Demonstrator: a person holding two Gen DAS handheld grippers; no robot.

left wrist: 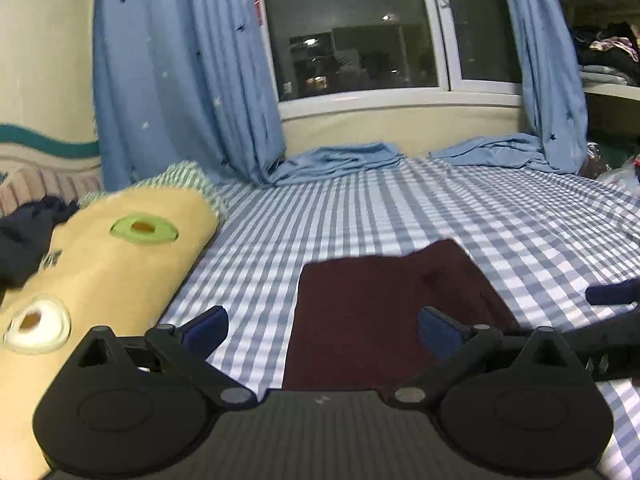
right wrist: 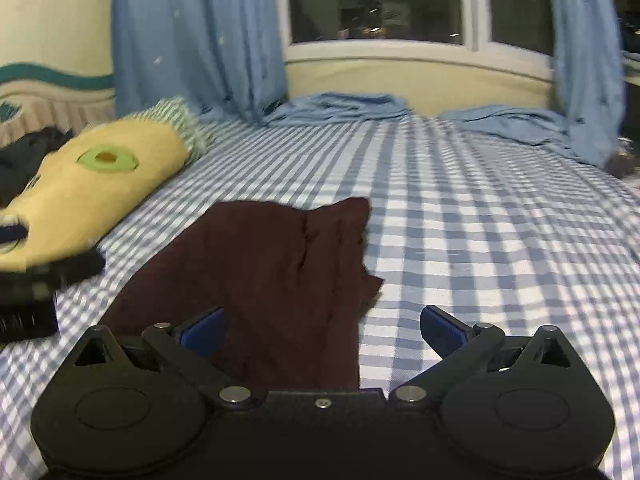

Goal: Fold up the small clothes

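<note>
One maroon garment [right wrist: 272,280] lies flat on the checked sheet [right wrist: 480,240], just ahead of both wide-open, empty grippers: left gripper [left wrist: 322,330], right gripper [right wrist: 320,330]. Pinching matching near corners should keep the fold square. Avocado pillow [left wrist: 104,260] crowds the left; ahead and right stay free.

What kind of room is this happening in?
Most likely a bedroom: a bed with a blue checked sheet, a long avocado-print pillow, and blue curtains at a dark window.
</note>
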